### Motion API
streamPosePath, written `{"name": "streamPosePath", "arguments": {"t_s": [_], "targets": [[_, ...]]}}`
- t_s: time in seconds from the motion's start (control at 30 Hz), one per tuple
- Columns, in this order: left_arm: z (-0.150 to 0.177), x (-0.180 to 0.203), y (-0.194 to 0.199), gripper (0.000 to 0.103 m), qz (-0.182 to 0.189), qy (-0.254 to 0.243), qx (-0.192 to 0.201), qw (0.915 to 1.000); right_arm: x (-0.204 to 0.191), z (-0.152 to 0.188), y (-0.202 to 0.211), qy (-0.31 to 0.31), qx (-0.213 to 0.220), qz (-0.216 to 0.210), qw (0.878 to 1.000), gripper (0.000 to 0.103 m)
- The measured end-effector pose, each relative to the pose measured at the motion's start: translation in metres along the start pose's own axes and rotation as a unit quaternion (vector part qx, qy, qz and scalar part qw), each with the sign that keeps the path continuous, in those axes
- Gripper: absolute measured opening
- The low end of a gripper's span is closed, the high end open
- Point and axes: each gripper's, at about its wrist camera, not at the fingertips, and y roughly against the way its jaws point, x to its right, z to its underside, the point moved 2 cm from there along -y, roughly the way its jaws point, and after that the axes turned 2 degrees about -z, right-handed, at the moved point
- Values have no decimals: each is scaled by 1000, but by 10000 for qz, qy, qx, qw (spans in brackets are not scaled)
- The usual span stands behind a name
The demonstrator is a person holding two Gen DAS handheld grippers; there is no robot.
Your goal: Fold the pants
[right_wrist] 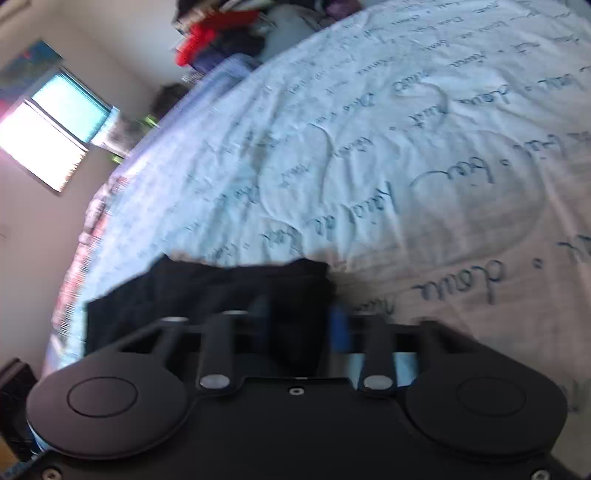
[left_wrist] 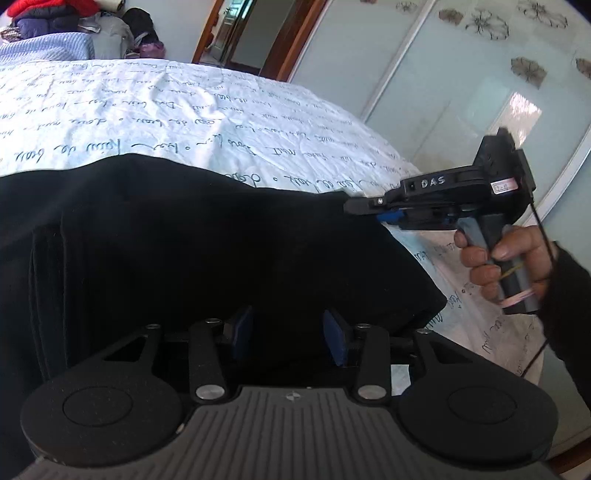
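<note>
Judging by how they drape, the black soft-fabric pants will handle as a limp, light thing with no stiffness of their own: they lie in a dark, partly folded heap near the edge of the bed, on the white bed sheet printed with blue handwriting, and their outline sags and rounds wherever nothing carries it. I expect the cloth to follow only where I pinch it and to trail elsewhere, so the sensible holds are corners and folded edges, where the layers stack thick enough for the pads to bite, rather than the flat middle. My right gripper has done just that: in the left wrist view its jaws sit nearly closed on the pointed far corner of the cloth, and in the blurred right wrist view a bunch of the same black fabric fills the gap between its blue pads. My left gripper stands about half open, its blue pads apart over the near edge of the pants with dark cloth seen between them, but I cannot see them pressing on it, so I read it as holding nothing. The fabric looks matte, not slippery, though a thin single layer could slide out. Beyond the bed stand frosted sliding doors with a flower pattern and a pile of clothes.
</note>
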Motion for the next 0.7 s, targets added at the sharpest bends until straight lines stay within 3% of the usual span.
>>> {"name": "streamPosePath", "arguments": {"t_s": [0.07,0.17,0.27,0.3,0.37,0.43,0.5,0.53,0.6,0.7], "targets": [[3,1,0,49,13,-14,37,10000,-4,-4,4,63,76,-251,9996,11],[6,1,0,50,43,-93,134,9999,-26,-20,11,698,138,-333,9969,10],[6,0,2,50,58,-122,151,9998,7,-23,-15,487,-437,3,9979,10],[6,1,3,50,53,-113,136,9998,24,-22,-13,85,-362,-274,9989,10],[4,0,7,50,4,-21,79,10000,46,-18,9,-787,118,-479,9957,23],[-2,4,9,51,-91,72,-2,9999,38,-12,37,-691,698,-433,9942,23],[-9,17,11,51,-94,94,38,9999,26,-4,44,-789,603,-1119,9887,24],[-15,30,11,51,72,-28,139,9999,19,-1,42,-748,482,-1303,9875,28],[-25,63,5,53,528,-388,300,9974,9,-2,33,-662,353,-1216,9897,29],[-29,119,-16,60,1182,-1292,369,9839,17,-12,10,-1059,-58,-1515,9828,29]]}}
